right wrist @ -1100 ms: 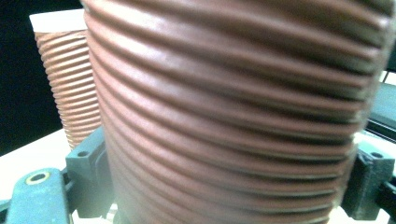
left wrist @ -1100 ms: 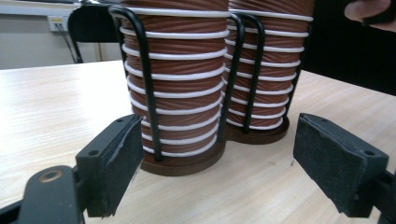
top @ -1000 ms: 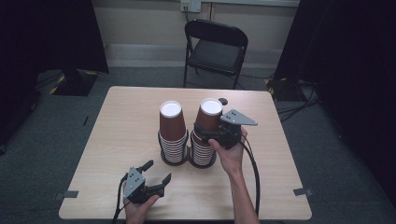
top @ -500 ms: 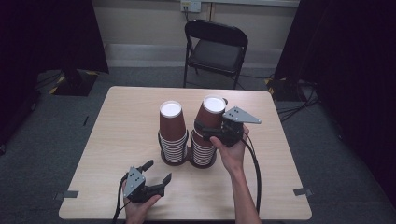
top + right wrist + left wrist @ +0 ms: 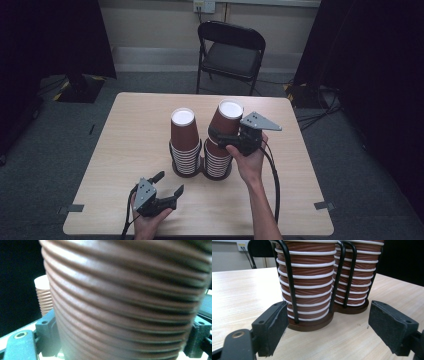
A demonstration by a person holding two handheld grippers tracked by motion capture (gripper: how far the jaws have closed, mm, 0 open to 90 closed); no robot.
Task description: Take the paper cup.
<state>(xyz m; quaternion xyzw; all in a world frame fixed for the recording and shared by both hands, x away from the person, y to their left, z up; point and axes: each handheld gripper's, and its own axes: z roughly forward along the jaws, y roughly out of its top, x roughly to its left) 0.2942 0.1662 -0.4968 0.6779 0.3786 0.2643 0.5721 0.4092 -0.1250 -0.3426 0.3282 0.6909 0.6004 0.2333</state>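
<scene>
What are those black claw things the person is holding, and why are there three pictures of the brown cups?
The claws are hand-held grippers, each with two jaws. One picture comes from a camera above the table. The other two come from small cameras riding on the grippers. On the table stands a black wire holder with two stacks of upside-down brown paper cups. The right gripper is squeezing the top cup of the right stack, and that cup tilts. The left gripper rests open near the left stack, holding nothing.
</scene>
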